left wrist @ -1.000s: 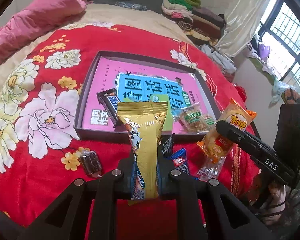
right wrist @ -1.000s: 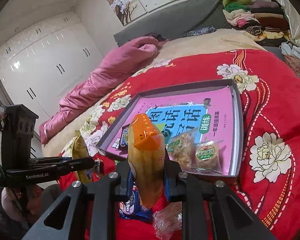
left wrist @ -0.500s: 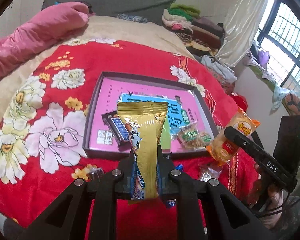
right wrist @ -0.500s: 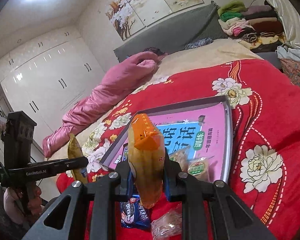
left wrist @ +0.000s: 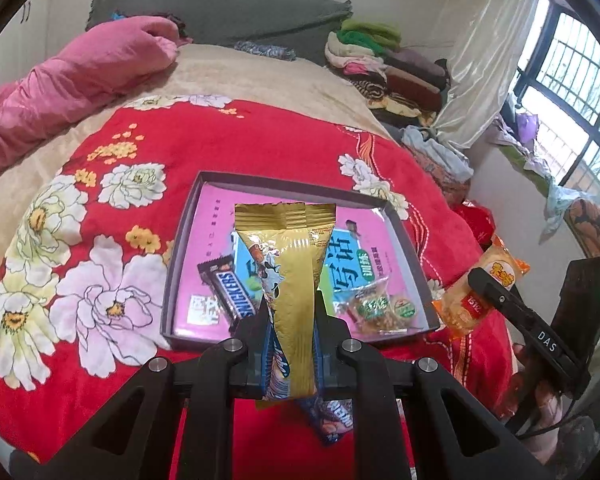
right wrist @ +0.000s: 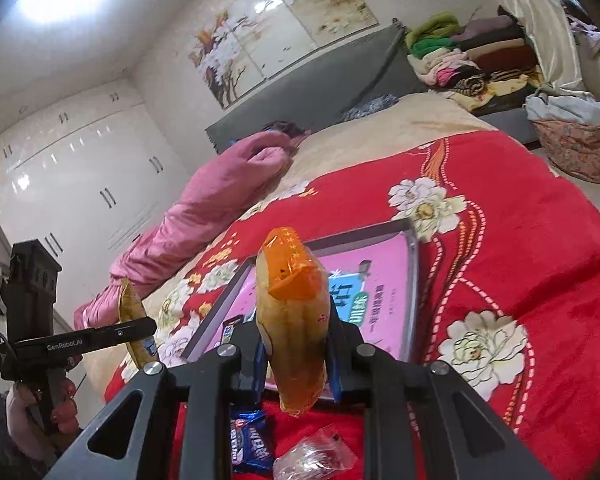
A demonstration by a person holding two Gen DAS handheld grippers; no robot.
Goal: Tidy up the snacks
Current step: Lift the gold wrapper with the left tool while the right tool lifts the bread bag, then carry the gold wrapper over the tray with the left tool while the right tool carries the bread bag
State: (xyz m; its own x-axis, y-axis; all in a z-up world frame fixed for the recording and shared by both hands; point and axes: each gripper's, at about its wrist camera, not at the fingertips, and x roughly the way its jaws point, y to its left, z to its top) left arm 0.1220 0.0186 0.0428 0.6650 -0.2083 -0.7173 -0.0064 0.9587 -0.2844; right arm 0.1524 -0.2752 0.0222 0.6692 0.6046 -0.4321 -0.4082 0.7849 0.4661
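My left gripper (left wrist: 290,322) is shut on a gold snack packet (left wrist: 290,280), held upright above the near edge of the shallow dark box (left wrist: 180,260) with a pink printed bottom. In the box lie a Snickers bar (left wrist: 230,290) and clear packs of small cakes (left wrist: 374,308). My right gripper (right wrist: 296,336) is shut on an orange bread packet (right wrist: 294,320), lifted over the box (right wrist: 414,280); the same orange packet (left wrist: 480,292) shows in the left wrist view at the box's right. The left gripper with the gold packet (right wrist: 132,320) appears at left in the right wrist view.
A blue biscuit pack (right wrist: 250,442) and a clear wrapped snack (right wrist: 314,458) lie on the red flowered blanket (left wrist: 80,280) before the box. A pink quilt (left wrist: 60,80) and folded clothes (left wrist: 380,60) lie at the bed's far end. A window (left wrist: 572,92) is at the right.
Both grippers have risen with their packets, so the box looks smaller and farther. The right gripper has tilted upward, showing more wall and ceiling. The small dark sweet has left the left view.
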